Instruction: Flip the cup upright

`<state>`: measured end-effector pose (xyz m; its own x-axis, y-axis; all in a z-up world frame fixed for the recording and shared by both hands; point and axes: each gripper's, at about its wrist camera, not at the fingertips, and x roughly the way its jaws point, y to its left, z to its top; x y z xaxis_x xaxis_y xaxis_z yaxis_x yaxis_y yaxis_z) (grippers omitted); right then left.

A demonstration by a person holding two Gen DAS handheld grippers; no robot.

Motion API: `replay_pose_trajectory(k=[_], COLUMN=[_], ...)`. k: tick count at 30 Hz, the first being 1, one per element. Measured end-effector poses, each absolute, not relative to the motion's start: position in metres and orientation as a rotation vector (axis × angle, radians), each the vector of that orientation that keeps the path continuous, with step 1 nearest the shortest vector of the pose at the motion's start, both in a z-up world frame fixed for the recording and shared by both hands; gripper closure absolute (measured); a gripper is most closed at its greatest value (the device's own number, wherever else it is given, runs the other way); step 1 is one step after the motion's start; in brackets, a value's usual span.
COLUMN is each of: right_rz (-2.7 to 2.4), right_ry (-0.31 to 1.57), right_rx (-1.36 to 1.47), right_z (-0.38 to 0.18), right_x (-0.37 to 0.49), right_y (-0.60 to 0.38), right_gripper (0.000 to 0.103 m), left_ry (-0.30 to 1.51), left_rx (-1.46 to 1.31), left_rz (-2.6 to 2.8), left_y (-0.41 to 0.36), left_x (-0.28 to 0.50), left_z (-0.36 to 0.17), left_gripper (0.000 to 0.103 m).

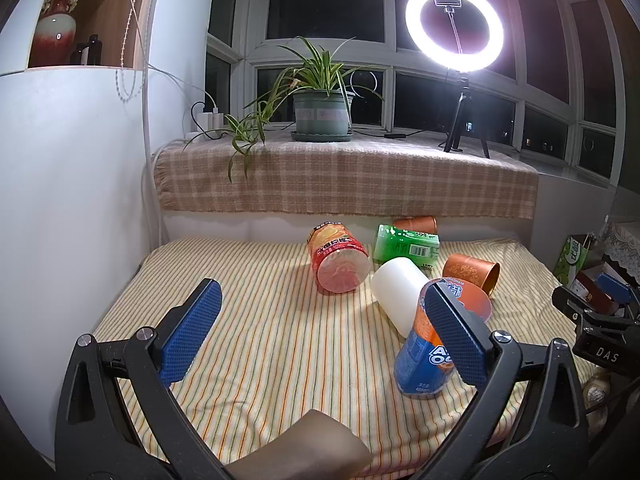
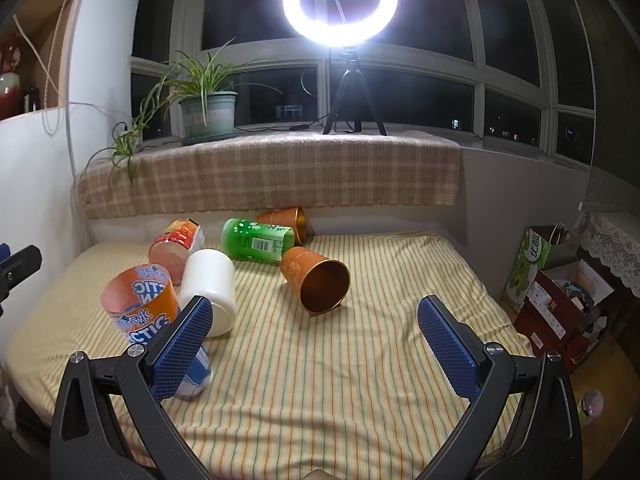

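Blue-orange cup [image 2: 140,300] stands tilted on striped cloth [image 2: 360,360], leaning on white cup [image 2: 210,284]. Left gripper [image 1: 320,332] jaws apart, empty; right gripper [image 2: 316,344] likewise. Looks light, thin-walled, crushable: pinch gently mid-body, across label.

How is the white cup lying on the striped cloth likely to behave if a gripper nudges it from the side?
The white cup lies on its side, so it would probably roll. Its smooth, plain wall looks slippery for the pads. The soft striped cloth may damp rolling, and the neighbouring orange-and-blue cup could stop it.
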<state>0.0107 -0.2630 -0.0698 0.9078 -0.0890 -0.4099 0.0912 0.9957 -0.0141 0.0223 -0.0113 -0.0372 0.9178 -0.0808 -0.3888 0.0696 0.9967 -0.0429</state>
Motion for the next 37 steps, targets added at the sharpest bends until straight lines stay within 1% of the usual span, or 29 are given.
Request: replay_pose_trajectory(k=[37], right_rz=[-0.087], right_ry=[0.430], right_rx=[-0.008], right_z=[-0.0724], right_x=[0.0126], right_y=[-0.2611], right_gripper=[0.001], left_ry=[0.389], left_rx=[0.000], left_rz=[-0.078], left_y=[-0.0094], left_x=[0.0219], left_z=[-0.0339], left_gripper=[0.000])
